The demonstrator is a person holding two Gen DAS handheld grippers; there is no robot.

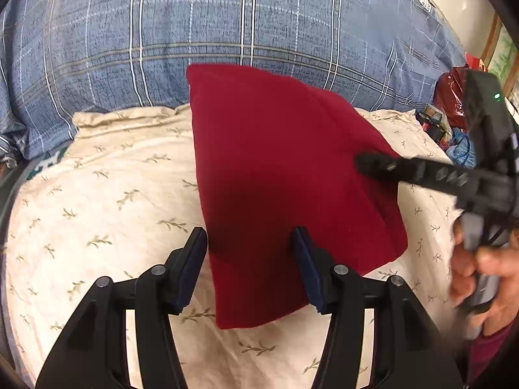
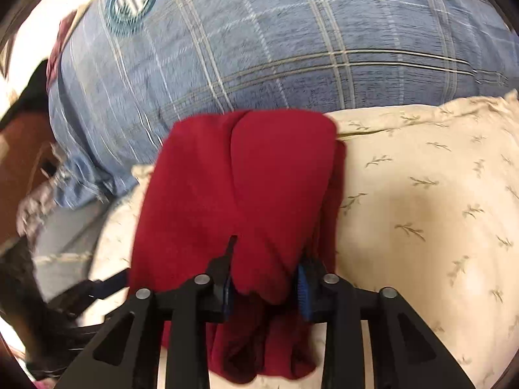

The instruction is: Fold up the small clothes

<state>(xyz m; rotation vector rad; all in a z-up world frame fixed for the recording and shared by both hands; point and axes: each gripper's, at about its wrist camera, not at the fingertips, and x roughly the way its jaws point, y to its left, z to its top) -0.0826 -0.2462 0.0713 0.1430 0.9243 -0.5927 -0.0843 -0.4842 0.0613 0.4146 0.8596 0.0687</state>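
Right wrist view blurred, red garment [image 2: 240,188] hiding right hand-held gripper [image 2: 266,287] fingertips

A cream sheet [image 1: 107,194] printed with small leaf sprigs covers the bed — behind it lies a blue plaid quilt [image 1: 227,16]. A red plastic bag [image 1: 449,92] sits at the far right edge.

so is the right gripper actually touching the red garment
Touching. In the right wrist view a fold of the red garment bulges up between the right gripper fingers, against both blue pads.
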